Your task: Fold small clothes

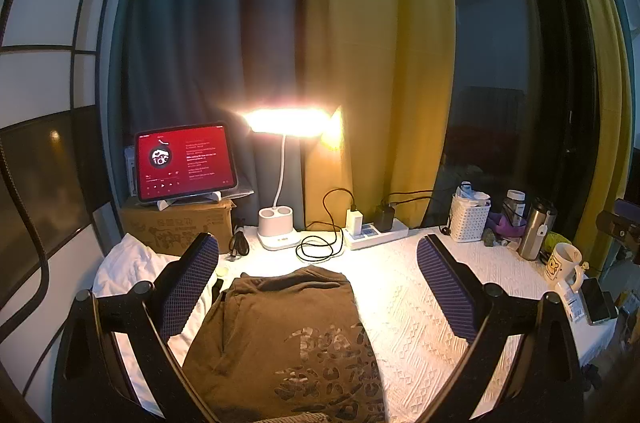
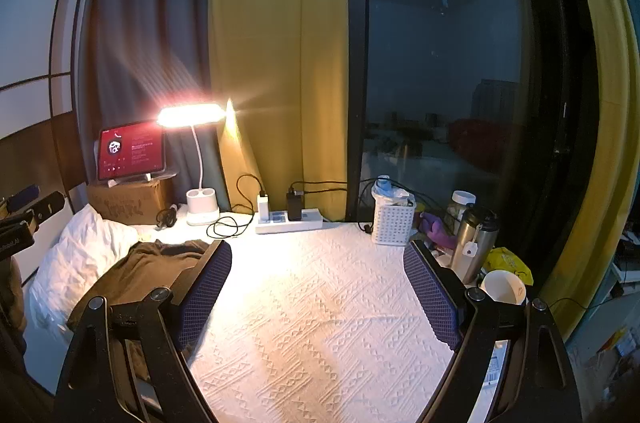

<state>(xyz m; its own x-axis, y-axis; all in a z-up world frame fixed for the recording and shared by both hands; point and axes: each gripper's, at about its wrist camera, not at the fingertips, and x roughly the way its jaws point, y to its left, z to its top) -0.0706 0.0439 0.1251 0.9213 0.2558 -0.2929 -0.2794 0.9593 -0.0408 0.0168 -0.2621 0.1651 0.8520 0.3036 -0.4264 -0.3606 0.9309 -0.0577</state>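
A brown garment with a dark printed pattern lies folded on the white textured table cover, between the fingers of my left gripper, which is open and empty above it. In the right wrist view the brown garment lies at the left, partly behind the left finger. My right gripper is open and empty over the bare white cover. A white cloth is bunched left of the brown garment and also shows in the right wrist view.
At the back stand a lit desk lamp, a tablet on a cardboard box, a power strip with chargers and cables. At the right are a white basket, a steel flask, a mug and a phone.
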